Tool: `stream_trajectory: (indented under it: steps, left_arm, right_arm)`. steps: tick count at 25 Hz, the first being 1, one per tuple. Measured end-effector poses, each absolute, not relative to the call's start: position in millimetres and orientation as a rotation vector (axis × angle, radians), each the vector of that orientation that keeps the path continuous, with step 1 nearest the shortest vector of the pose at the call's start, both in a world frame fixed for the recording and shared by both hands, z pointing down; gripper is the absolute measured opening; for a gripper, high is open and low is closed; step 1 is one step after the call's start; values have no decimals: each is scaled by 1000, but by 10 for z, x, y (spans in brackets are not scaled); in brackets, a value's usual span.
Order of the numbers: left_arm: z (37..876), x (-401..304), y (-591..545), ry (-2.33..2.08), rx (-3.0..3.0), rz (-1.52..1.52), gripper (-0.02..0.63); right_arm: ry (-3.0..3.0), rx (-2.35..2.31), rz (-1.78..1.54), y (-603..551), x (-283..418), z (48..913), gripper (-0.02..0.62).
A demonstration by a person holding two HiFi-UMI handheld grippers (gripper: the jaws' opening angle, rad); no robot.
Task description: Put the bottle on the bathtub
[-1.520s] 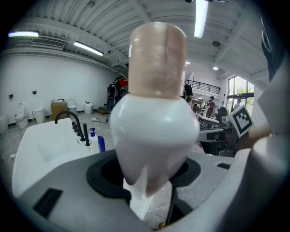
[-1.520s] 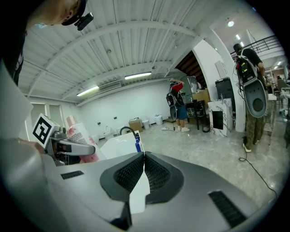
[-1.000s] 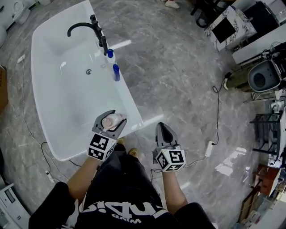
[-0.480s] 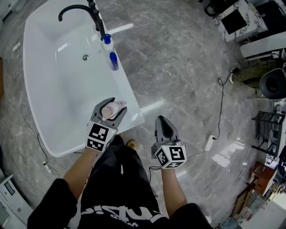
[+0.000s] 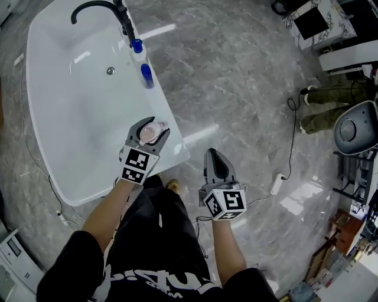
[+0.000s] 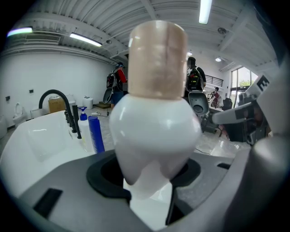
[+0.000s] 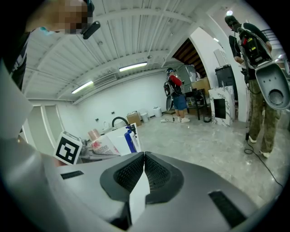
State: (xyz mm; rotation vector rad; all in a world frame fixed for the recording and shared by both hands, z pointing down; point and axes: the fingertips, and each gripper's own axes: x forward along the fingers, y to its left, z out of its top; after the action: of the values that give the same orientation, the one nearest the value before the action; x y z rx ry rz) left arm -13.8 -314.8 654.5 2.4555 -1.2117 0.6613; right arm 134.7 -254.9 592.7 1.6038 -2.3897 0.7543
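Observation:
My left gripper (image 5: 150,133) is shut on a white bottle (image 5: 155,131) with a pale pink cap (image 6: 157,59), held over the near right rim of the white bathtub (image 5: 71,135). In the left gripper view the bottle (image 6: 154,136) stands upright between the jaws and fills the middle. My right gripper (image 5: 216,167) hangs over the grey floor to the right of the tub, shut with nothing between its jaws (image 7: 144,159). In the right gripper view the held bottle (image 7: 100,146) and the left gripper's marker cube (image 7: 69,148) show at the left.
On the tub's far right rim stand a black faucet (image 5: 97,9), a blue-capped clear bottle (image 5: 137,47) and a blue bottle (image 5: 146,74). A white power strip (image 5: 276,184) with a black cable lies on the floor to the right. People (image 7: 174,95) and bathroom fixtures stand further off.
The left gripper with the bottle has moved a little forward and up along the tub's rim. The right gripper has stayed in place; the view has shifted slightly.

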Motion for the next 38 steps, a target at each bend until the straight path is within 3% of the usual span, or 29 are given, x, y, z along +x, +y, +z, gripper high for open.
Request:
stream_trajectory:
  steps: [16,38]
  left_arm:
    - [7214,-112,-3721,-1253,2408,689,233]
    - [7372,13,-3860,-1210,2454,746,236]
  right_arm:
    - [-2337,1617,804,-2398,1379,6092,25]
    - [-2306,1631,832,-2351,1394,6148,25]
